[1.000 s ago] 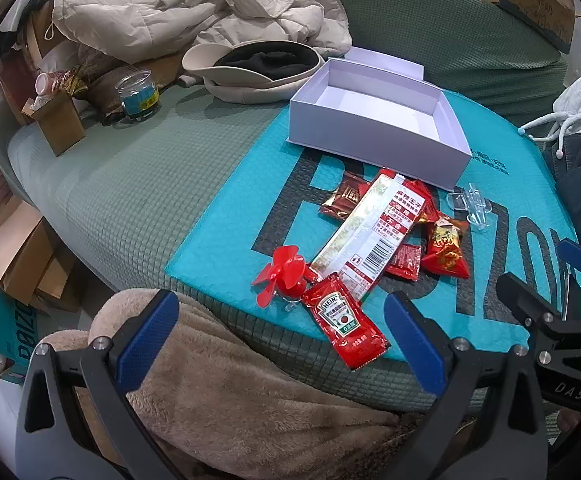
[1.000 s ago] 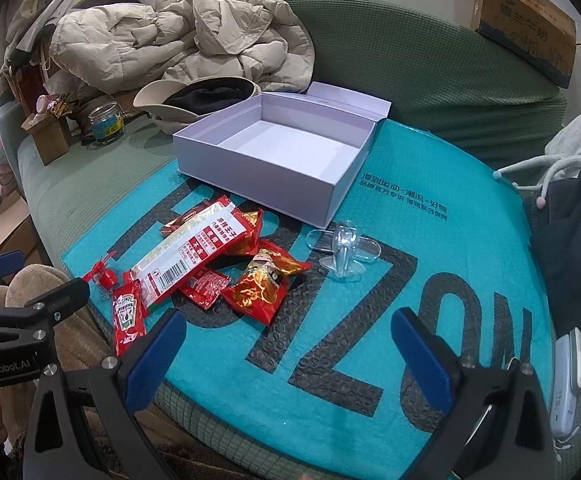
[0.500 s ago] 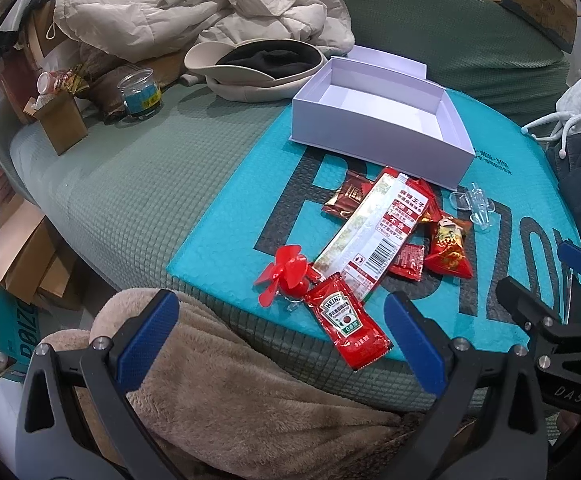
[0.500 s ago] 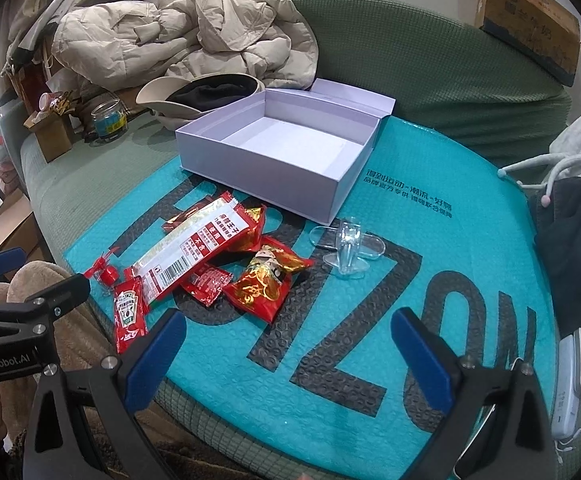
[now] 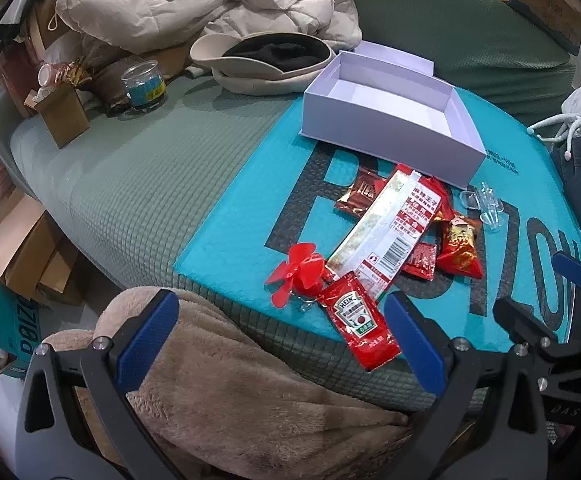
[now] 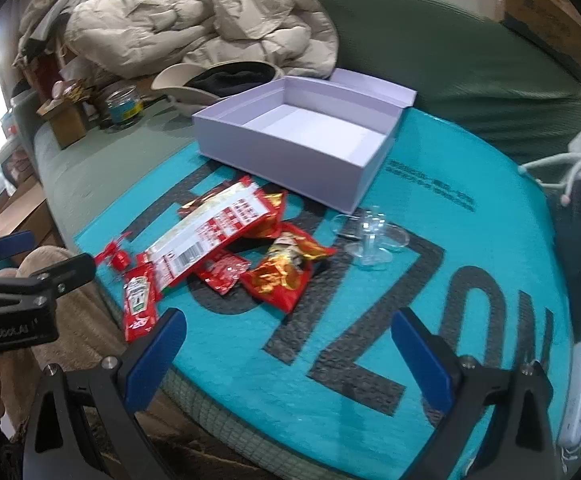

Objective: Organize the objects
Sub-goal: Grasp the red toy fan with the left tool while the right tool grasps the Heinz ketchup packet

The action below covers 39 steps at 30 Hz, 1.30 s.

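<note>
1. Open white cardboard box (image 5: 390, 114) sitting on the teal bubble mailer (image 5: 242, 216) spread over the green quilted sofa seat (image 5: 130, 184); inside of the box bare, nothing sorted into it yet.
2. Just in front of the box, toward the cameras: long red-and-white snack packet (image 5: 390, 228) lying across a dark brown sachet (image 5: 360, 196), a small red sachet (image 5: 420, 260) and a red-and-gold foil snack pouch (image 5: 460, 248).
3. Farther from the box, at the mailer's near edge: red Heinz ketchup sachet (image 5: 360, 326) partly overhanging the edge, touching a small red plastic fan (image 5: 296, 274).
4. Off the box's right corner: clear plastic pieces (image 6: 370, 236), hard to make out (possibly hooks).
5. Left gripper (image 5: 280, 334) wide open, holding nothing, hovering above a beige fleece lap (image 5: 230, 384), well short of the box.
6. Right gripper (image 6: 286, 350) likewise spread wide and empty, low over the mailer's printed lettering, near side of the pile from the box.
7. Likely risks:
   - Overlapping packets: closing on the long one could drag or scatter those beneath it.
   - Flat, slick sachets: easy to slip from the pads, or to pinch the mailer instead.
   - Ketchup sachet at the edge: a nudge could tip it off toward the lap.
   - Clear pieces: poor contrast, easy to miss or knock away.
   - Two grippers close together: possible collision over the pile.
</note>
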Motion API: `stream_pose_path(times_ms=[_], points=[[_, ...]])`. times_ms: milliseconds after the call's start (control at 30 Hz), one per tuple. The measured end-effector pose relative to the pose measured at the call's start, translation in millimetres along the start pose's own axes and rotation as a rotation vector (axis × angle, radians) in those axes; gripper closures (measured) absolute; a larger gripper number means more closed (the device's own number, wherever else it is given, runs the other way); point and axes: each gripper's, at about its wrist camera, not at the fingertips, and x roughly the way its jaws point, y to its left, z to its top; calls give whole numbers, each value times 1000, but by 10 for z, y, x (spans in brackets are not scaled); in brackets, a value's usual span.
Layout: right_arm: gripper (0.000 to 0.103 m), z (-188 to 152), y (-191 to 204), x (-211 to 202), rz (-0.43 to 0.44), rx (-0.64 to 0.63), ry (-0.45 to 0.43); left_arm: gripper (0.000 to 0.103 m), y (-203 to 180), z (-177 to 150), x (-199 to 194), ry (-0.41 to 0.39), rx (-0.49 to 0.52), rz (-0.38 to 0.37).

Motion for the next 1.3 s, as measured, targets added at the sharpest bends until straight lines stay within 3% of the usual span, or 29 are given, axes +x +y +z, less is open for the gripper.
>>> stream_pose_path(times_ms=[367,633,767,900,1033,1133,1300], points=[[1,-38,236,260,140,-89,79,0,142,-50,128,32,4,-6],[13,-30,452,432,256,-174,132,0,229,-2,272,51,19,-49],[23,-28,586,522,363,-225,160,0,243,48,317,50,43,-52],[37,24,673,612,397,-257,181,0,268,75,347,48,56,-57],[41,52,791,687,430,-298,189,0,290,100,380,53,58,-85],[52,79,868,711,436,-331,182,0,262,119,411,53,74,-106],[80,116,819,755,394,-335,178,3,197,161,508,69,84,-128]])
